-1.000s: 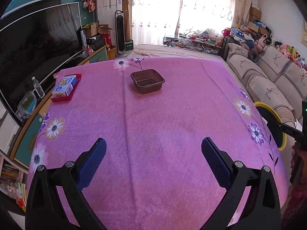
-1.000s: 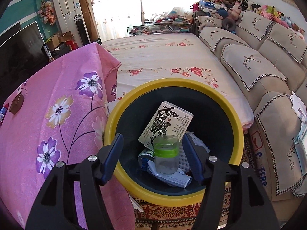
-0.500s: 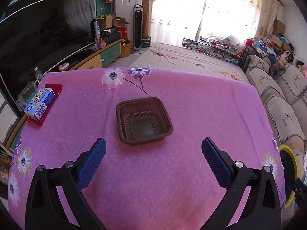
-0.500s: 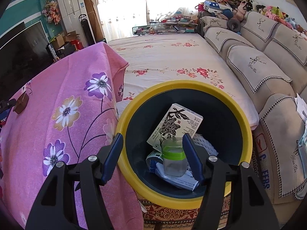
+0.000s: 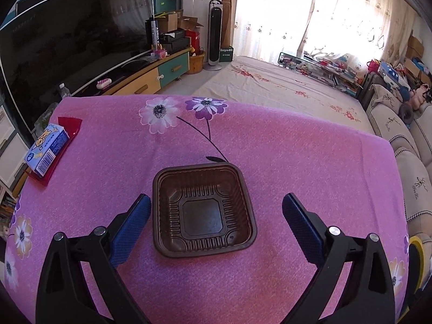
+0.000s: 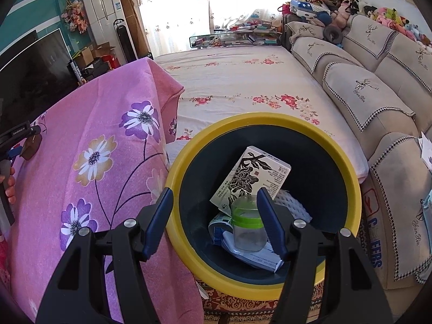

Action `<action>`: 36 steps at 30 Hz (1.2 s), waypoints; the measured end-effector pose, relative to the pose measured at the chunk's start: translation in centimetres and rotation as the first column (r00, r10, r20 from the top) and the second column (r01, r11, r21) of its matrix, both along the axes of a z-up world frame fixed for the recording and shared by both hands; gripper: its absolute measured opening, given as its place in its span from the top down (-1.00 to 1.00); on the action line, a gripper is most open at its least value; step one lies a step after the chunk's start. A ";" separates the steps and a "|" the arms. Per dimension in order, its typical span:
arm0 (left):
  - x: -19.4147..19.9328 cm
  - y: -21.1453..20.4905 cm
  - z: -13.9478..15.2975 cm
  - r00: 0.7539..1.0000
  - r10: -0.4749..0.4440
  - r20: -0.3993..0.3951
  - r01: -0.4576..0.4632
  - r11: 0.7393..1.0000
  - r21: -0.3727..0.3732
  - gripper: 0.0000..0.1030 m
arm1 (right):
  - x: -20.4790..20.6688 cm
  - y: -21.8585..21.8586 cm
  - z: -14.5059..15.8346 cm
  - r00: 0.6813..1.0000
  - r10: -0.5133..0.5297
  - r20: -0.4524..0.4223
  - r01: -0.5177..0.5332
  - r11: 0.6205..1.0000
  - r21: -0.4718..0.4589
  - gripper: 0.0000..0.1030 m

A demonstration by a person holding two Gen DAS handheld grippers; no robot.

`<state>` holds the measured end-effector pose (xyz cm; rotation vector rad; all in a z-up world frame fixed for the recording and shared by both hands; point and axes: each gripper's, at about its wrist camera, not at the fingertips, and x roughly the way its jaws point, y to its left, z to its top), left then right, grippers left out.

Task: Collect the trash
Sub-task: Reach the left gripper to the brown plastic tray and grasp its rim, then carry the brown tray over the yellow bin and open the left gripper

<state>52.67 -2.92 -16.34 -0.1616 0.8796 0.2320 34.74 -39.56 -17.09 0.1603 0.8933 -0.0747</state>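
The left gripper (image 5: 216,210) is closing its wide, empty blue fingers (image 5: 129,226) around the brown square plastic tray (image 5: 203,208) on the pink flowered bench (image 5: 297,156), but the thin tray could bend or slide away if squeezed crooked.

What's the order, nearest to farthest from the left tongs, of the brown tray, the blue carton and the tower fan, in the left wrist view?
1. Brown tray: on the pink cloth, right between the left tongs, whose jaws are closing, not yet touching it.
2. Blue carton: at the cloth's left edge, on a red mat.
3. Tower fan: far across the room, by the curtains.
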 end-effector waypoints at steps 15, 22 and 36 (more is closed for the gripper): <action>-0.2 1.3 -1.5 1.000 -0.010 -0.025 0.009 1.000 -0.013 -0.33 | -1.1 -0.2 0.2 1.000 -0.011 0.006 0.011 1.000 0.011 -0.18; -4.6 0.5 0.9 0.997 -0.063 0.036 0.064 0.998 -0.005 -0.33 | -3.4 -0.7 0.9 0.999 -0.033 0.024 0.032 0.999 0.032 -0.18; -16.4 -11.0 7.6 0.912 -0.383 0.150 0.383 0.923 0.029 -0.33 | -10.2 -2.0 3.4 0.995 -0.051 0.086 0.050 0.999 0.022 -0.19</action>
